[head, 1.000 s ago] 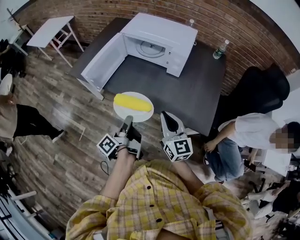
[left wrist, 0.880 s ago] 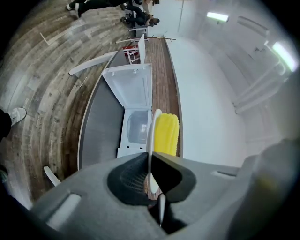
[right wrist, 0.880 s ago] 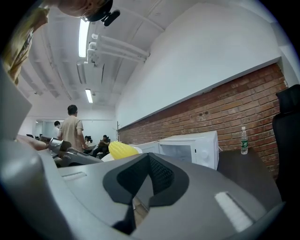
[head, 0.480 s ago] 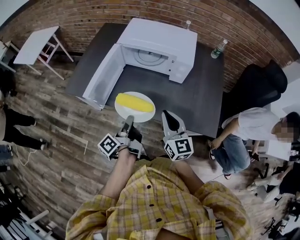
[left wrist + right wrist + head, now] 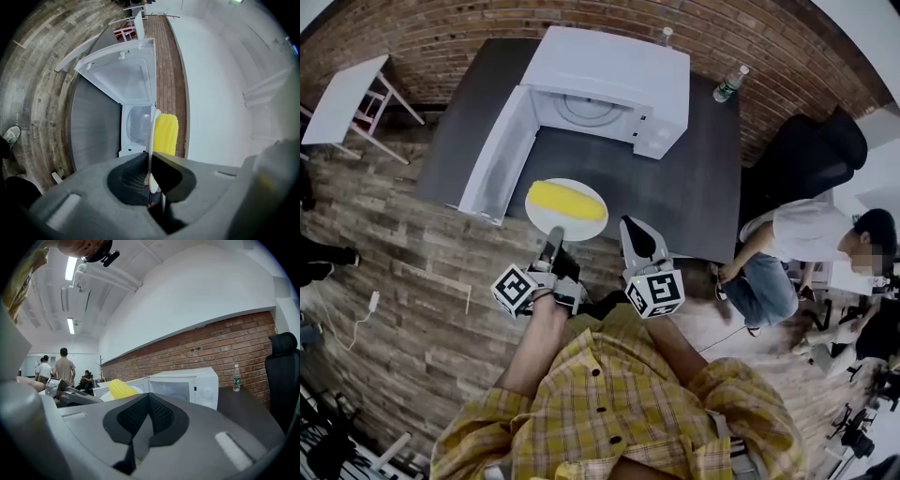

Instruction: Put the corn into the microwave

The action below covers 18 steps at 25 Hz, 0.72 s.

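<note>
At the far left the small white side table (image 5: 342, 98) has slid toward the edge of the head view, and the legs seen on the wood floor a second ago are nearly gone. That reads as the person walking up to the dark table (image 5: 684, 187). The microwave (image 5: 614, 70) stands at its far side with its door (image 5: 497, 155) swung wide to the left and the cavity empty, so nothing blocks the way in. The left gripper (image 5: 551, 246) is clamped on the near rim of the white plate (image 5: 586, 223), the rim pinched edge-on between its pads. The corn (image 5: 565, 200) lies across the middle of that plate, well short of the cavity. A second ago the plate hung at the table's near edge, partly over the floor. Now it is over the tabletop, just right of the open door's near end. I judge the carry about half done, with a straight push far and slightly right still needed. The right gripper (image 5: 636, 248) rides beside it to the right, jaws together on nothing, in the same pose as before. The bottle (image 5: 727, 84) at the far right and the seated person (image 5: 797, 239) beside the table have kept their places.
</note>
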Tool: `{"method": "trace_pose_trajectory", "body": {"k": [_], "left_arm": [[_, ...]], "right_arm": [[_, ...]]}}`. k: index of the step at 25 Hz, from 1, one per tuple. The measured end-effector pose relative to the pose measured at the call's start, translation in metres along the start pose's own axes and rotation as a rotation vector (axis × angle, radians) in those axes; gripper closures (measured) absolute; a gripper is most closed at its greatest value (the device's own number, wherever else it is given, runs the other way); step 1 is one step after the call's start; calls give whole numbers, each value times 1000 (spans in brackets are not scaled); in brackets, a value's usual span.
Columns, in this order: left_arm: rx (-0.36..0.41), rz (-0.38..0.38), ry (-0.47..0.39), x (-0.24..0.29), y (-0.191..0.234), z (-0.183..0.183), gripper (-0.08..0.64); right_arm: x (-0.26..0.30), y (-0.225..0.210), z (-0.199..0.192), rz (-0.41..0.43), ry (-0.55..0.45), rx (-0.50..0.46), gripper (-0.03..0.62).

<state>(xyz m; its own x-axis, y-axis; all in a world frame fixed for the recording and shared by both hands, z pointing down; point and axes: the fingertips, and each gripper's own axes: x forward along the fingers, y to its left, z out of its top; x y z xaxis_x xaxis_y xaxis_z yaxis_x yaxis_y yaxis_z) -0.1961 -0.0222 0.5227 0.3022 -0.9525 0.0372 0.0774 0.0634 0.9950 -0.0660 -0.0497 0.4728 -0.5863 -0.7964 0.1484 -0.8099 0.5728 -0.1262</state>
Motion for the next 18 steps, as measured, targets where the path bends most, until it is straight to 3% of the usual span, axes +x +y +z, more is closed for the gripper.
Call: {"method": "trace_pose_trajectory", "body": {"k": [8, 18], "left_arm": [[-21, 22, 16, 12, 13, 4, 541], [-35, 27, 36, 41, 17, 1, 541]], "right_arm": [[1, -1, 1, -21, 4, -34, 588], [21, -25, -3, -19, -5, 18, 588]]}}
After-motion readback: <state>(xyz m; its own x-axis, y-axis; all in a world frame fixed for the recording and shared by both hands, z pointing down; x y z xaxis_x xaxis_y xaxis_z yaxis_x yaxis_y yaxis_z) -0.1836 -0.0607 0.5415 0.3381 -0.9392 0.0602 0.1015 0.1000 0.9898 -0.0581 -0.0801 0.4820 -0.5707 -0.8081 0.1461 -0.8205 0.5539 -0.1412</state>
